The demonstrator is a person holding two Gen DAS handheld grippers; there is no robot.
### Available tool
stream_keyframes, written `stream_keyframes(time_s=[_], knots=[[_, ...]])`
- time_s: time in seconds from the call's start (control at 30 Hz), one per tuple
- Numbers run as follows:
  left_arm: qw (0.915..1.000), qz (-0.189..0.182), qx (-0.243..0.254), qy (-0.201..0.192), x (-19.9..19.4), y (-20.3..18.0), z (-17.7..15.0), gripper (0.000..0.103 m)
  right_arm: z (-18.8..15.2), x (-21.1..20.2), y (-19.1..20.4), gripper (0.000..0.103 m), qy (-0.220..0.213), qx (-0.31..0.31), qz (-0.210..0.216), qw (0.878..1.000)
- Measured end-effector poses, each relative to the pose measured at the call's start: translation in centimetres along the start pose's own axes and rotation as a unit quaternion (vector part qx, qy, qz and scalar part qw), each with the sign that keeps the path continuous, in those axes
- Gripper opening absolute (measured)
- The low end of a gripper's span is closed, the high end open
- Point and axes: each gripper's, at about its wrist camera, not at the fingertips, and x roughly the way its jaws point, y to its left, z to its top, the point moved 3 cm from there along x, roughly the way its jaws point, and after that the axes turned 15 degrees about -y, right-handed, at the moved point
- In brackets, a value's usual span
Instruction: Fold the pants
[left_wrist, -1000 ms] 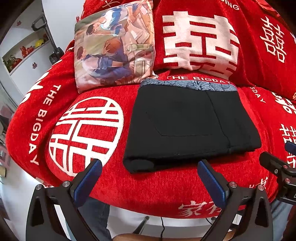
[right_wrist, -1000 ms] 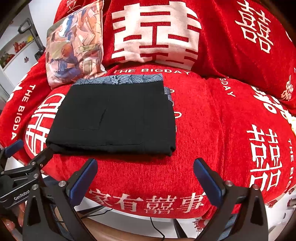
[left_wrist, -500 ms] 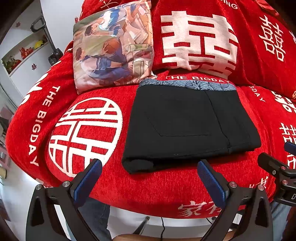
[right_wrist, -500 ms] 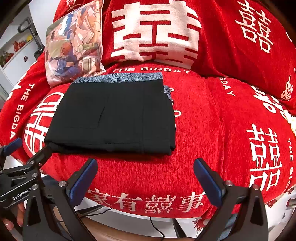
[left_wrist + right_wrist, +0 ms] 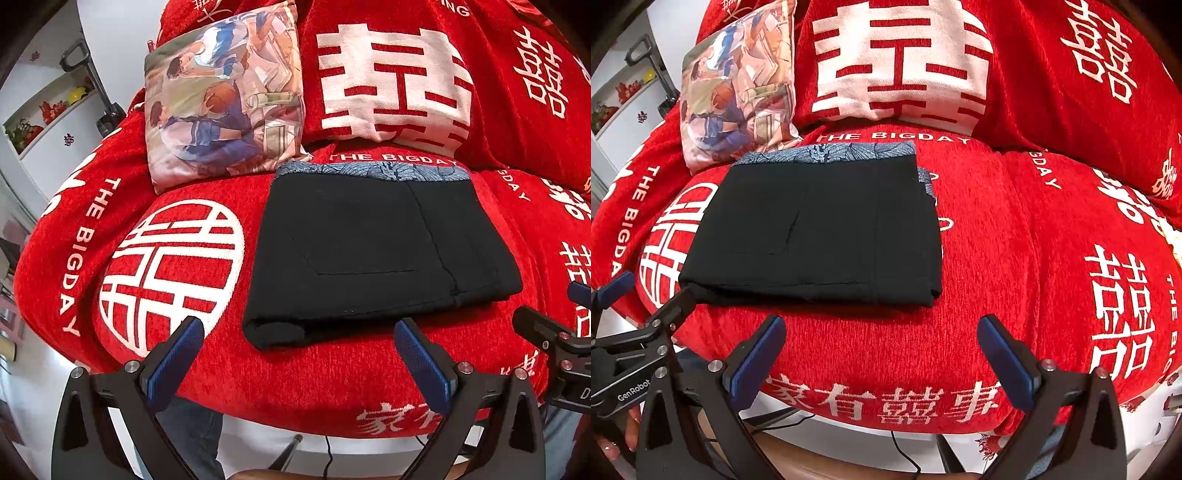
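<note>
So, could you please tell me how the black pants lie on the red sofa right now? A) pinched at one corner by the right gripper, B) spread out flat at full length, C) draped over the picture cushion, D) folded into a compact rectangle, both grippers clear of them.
D: the black pants lie folded on the red sofa, with the left gripper and right gripper open, touching nothing.

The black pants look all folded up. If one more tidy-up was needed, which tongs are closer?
Probably the left tongs. They are open with the pants' rolled front edge straight ahead. The right tongs, also open, face mostly bare red sofa cover, with the pants off to their left.
</note>
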Motion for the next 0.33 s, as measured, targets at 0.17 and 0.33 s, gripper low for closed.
stream_keyframes(time_s=[0.17, 0.33], knots=[[0.9999, -0.004, 0.005, -0.009, -0.25, -0.21, 0.05, 0.103, -0.16, 0.14, -0.17, 0.103, 0.001, 0.001, -0.001, 1.000], [0.9999, -0.004, 0.007, -0.009, -0.32, -0.41, 0.11, 0.103, -0.11, 0.17, -0.16, 0.103, 0.002, 0.000, -0.003, 1.000]])
